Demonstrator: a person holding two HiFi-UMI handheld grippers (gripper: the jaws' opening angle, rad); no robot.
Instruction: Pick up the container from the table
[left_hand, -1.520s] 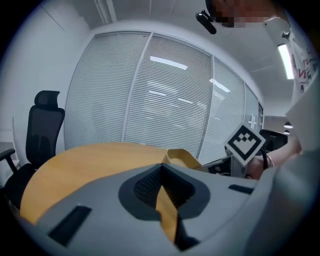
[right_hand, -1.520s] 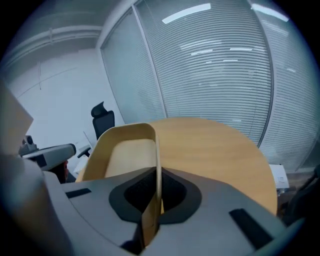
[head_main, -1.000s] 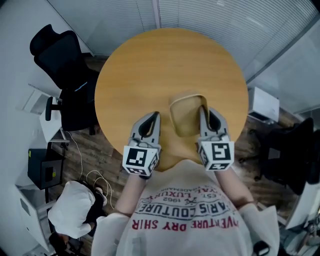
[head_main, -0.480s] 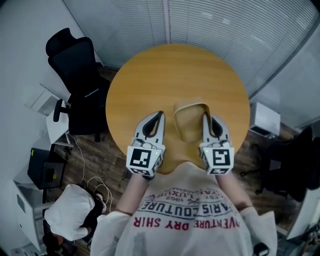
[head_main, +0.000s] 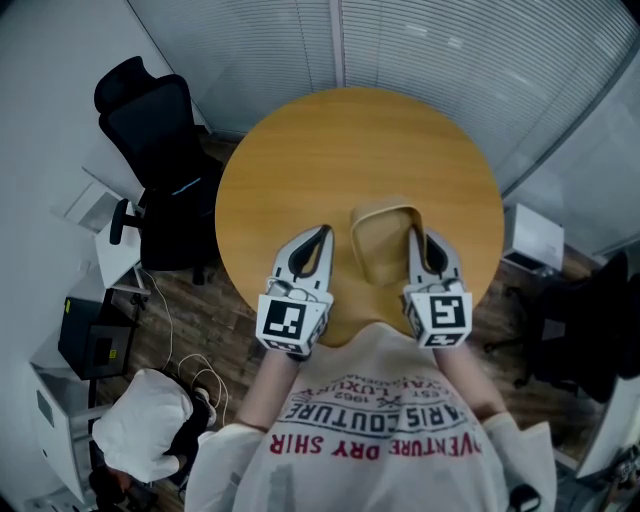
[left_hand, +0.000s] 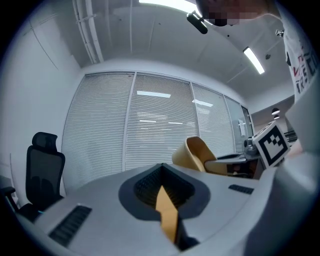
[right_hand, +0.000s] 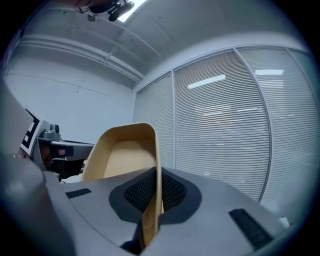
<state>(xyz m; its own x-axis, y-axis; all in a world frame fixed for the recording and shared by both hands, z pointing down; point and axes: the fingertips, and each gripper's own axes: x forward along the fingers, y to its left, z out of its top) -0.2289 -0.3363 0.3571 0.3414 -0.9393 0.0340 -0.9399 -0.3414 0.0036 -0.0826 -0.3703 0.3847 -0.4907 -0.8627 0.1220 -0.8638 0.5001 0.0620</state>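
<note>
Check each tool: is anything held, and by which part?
The right tool is clamped on the tan container by its thin side wall, at the rim; the left tool holds nothing.

The left gripper (head_main: 323, 232) now hangs a little higher above the table (head_main: 340, 150) than a second ago.

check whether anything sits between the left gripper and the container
Nothing visible does. Only bare table shows in the gap between the left gripper and the container. The right gripper is shut on the container's far side wall.
</note>
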